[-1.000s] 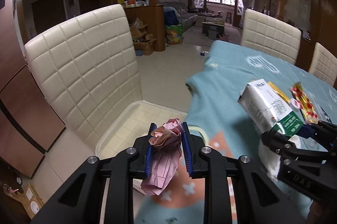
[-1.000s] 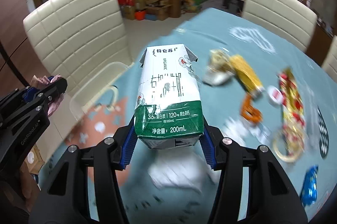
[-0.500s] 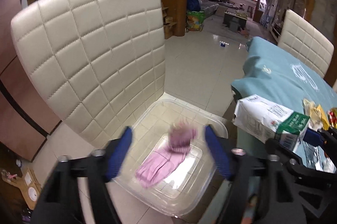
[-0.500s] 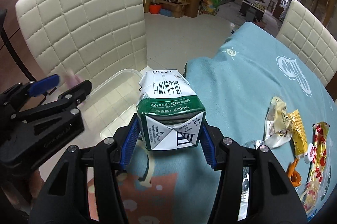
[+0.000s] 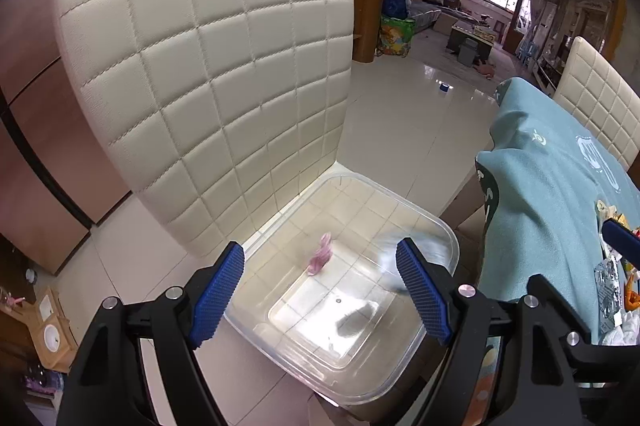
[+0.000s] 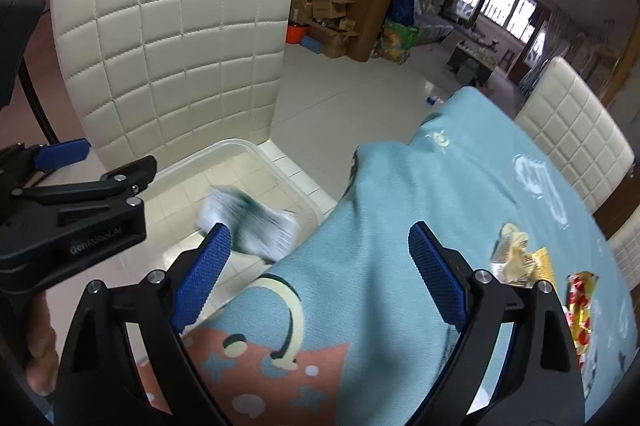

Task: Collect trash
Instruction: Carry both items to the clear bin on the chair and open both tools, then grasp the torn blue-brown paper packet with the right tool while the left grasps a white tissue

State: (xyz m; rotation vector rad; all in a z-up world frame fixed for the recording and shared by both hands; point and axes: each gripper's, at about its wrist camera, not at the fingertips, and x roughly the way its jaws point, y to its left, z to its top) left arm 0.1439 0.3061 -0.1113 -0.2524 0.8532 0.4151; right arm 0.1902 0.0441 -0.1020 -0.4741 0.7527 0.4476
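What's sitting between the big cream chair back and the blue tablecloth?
A clear plastic bin on the seat, holding a pink wrapper; the left wrist view shows it.

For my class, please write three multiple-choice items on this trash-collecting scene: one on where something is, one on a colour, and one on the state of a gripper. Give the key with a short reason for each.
1. Where does the clear plastic bin sit?
A. On the seat of the cream chair
B. On the table
C. On the floor by the window

2. What colour is the tablecloth?
A. Red
B. Light blue-green
C. Black

3. What is between the fingers of the right gripper?
A. A milk carton, clamped tight
B. A pink wrapper
C. Nothing; its jaws are opening

Key: 1 A, the bin rests on the quilted seat against the chair back. 2 B, the cloth shows teal in both views. 3 C, the blurred milk carton is already clear of the fingers, dropping toward the bin.
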